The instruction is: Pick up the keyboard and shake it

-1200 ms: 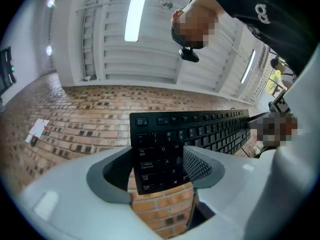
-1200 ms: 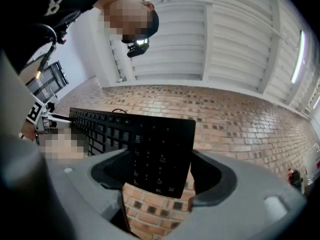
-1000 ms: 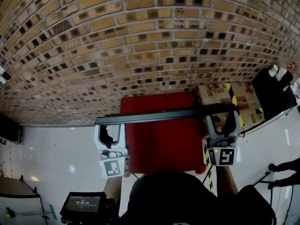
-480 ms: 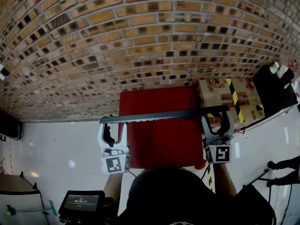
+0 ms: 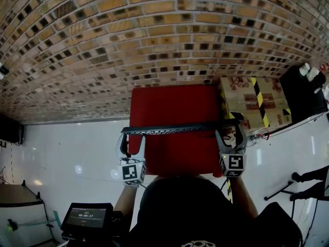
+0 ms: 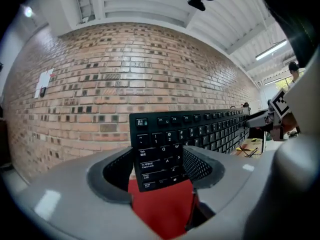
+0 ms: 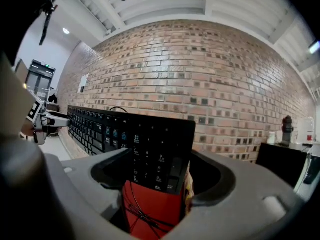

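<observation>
Your left gripper (image 5: 132,141) is clamping the Esc-and-Tab end of the black keyboard (image 5: 177,128), with its jaws pressing on both faces. The keyboard is hanging on edge between both grippers over the red counter (image 5: 175,104), its keys facing back toward you and the brick wall (image 5: 154,45) standing beyond. Your right gripper (image 5: 230,137) is clenching the number-pad end, near the cardboard box (image 5: 252,104) that is striped with yellow-and-black tape.

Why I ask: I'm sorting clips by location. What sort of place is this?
Probably an indoor workshop or lab hall: a long brick wall, a glossy white floor, a ribbed ceiling, and a cardboard box striped with black-and-yellow tape.
</observation>
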Available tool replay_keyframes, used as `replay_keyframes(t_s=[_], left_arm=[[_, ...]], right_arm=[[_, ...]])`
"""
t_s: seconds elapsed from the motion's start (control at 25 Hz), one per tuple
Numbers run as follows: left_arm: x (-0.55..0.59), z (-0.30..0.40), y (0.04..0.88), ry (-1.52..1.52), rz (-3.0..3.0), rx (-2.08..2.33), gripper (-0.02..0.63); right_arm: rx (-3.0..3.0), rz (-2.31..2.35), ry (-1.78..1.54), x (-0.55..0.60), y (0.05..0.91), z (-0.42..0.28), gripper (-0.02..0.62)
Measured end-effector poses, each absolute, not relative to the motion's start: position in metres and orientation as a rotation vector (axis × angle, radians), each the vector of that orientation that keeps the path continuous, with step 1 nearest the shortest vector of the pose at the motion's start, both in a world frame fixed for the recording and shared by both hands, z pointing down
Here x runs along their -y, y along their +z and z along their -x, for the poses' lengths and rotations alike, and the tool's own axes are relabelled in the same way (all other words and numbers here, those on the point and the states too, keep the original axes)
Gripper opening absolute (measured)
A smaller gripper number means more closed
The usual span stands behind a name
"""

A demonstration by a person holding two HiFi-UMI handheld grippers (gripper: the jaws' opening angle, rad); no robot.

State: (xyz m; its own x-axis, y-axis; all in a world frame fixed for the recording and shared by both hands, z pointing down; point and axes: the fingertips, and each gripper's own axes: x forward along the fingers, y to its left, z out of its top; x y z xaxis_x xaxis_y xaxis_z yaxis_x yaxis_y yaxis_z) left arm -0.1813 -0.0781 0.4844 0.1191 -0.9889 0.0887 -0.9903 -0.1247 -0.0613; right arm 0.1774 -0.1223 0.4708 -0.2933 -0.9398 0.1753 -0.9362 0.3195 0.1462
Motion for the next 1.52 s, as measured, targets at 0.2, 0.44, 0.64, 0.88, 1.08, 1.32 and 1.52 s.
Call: replay_keyframes(t_s=[0.2, 0.44, 0.64, 0.88, 1.08, 1.32, 1.52], left_arm=[[0.06, 0.182, 0.524, 0.258, -2.265, 2.011, 0.318], [0.057, 0.182, 0.535, 0.284, -2.248, 1.991, 0.318], [0.058, 0.187, 0.533, 0.283, -2.241, 1.993, 0.318], [0.058, 0.189, 0.535, 0.292, -2.238, 1.989, 0.318], [0.058, 0.188, 0.535, 0.29, -2.232, 1.988, 0.318], [0.059, 0.187, 0.538, 0.306, -2.224, 1.97, 0.318], [0.061, 0.188, 0.543, 0.322, -2.229, 1.975, 0.318]], right_arm=[[2.303, -1.672, 0.081, 0.107, 0.498, -0.174, 0.341], [2.278, -1.656, 0.107, 0.102, 0.507, -0.175, 0.341], [2.27, -1.651, 0.113, 0.104, 0.509, -0.17, 0.339], [2.27, -1.64, 0.118, 0.104, 0.512, -0.167, 0.339], [2.266, -1.637, 0.129, 0.105, 0.514, -0.168, 0.339], [2.262, -1.64, 0.14, 0.106, 0.516, -0.168, 0.339], [2.256, -1.627, 0.162, 0.107, 0.522, -0.168, 0.339]])
